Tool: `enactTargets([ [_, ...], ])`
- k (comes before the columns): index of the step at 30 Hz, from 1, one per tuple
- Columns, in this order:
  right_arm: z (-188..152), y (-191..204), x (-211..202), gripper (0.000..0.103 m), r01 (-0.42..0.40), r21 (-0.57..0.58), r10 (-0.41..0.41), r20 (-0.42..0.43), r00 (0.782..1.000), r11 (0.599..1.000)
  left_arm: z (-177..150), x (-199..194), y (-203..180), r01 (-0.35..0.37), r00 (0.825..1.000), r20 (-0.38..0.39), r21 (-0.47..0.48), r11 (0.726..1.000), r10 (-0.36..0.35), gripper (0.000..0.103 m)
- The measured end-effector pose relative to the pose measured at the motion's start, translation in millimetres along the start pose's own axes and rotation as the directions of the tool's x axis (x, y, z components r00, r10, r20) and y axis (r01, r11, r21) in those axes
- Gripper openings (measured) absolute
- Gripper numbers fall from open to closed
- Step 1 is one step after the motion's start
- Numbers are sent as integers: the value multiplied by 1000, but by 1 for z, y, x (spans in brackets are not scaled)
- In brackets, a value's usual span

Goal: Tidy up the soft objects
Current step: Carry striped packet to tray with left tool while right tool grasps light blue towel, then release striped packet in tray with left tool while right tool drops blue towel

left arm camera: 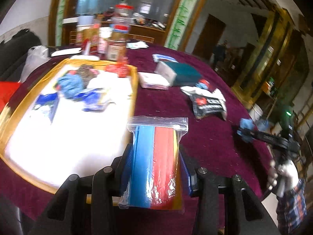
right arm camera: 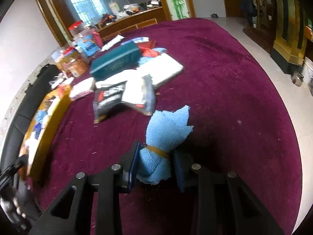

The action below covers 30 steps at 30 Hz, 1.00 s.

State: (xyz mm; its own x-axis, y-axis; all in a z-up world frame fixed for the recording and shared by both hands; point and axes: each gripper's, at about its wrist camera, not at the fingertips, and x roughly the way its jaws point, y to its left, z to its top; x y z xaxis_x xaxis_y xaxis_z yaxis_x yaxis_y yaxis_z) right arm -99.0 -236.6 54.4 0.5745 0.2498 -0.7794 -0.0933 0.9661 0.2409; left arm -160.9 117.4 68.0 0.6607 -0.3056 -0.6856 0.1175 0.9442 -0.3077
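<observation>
Left gripper (left arm camera: 156, 168) clamps a zip bag (left arm camera: 156, 156) of coloured sheets, just beside the tray (left arm camera: 135, 90); right gripper (right arm camera: 156, 166) pinches a banded blue cloth (right arm camera: 166, 137) between its pads, above the tablecloth (right arm camera: 234, 98).

left wrist: faces tray (left arm camera: 135, 90) | right wrist: faces tablecloth (right arm camera: 225, 82) | shared: both

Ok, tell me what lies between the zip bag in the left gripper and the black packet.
Nothing: in the left wrist view only bare purple cloth separates the zip bag from the black packet.
</observation>
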Motion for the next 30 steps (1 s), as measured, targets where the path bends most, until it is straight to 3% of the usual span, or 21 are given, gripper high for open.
enactTargets([
  [6, 5, 58, -11, 31, -105, -106, 107, 11, 994, 989, -1, -8, 51, -77, 997, 11, -117, 990, 79, 46],
  [14, 7, 158, 13, 31, -266, -242, 253, -84, 964, 933, 2, -15, 97, -173, 984, 12, -193, 966, 179, 46],
  [20, 4, 224, 28, 32, -320, -324, 290, -137, 947, 890, 18, 10, 122, -238, 971, -33, -205, 950, 236, 47],
  [24, 3, 259, 40, 32, -349, -362, 304, -177, 936, 864, 24, 29, 133, -258, 966, -74, -210, 943, 248, 56],
  [27, 2, 280, 53, 32, -362, -383, 301, -211, 930, 850, 23, 33, 138, -244, 969, -89, -241, 939, 229, 62],
  [30, -1, 295, 69, 32, -360, -406, 280, -245, 928, 840, 19, 20, 139, -209, 978, -48, -270, 940, 204, 69],
])
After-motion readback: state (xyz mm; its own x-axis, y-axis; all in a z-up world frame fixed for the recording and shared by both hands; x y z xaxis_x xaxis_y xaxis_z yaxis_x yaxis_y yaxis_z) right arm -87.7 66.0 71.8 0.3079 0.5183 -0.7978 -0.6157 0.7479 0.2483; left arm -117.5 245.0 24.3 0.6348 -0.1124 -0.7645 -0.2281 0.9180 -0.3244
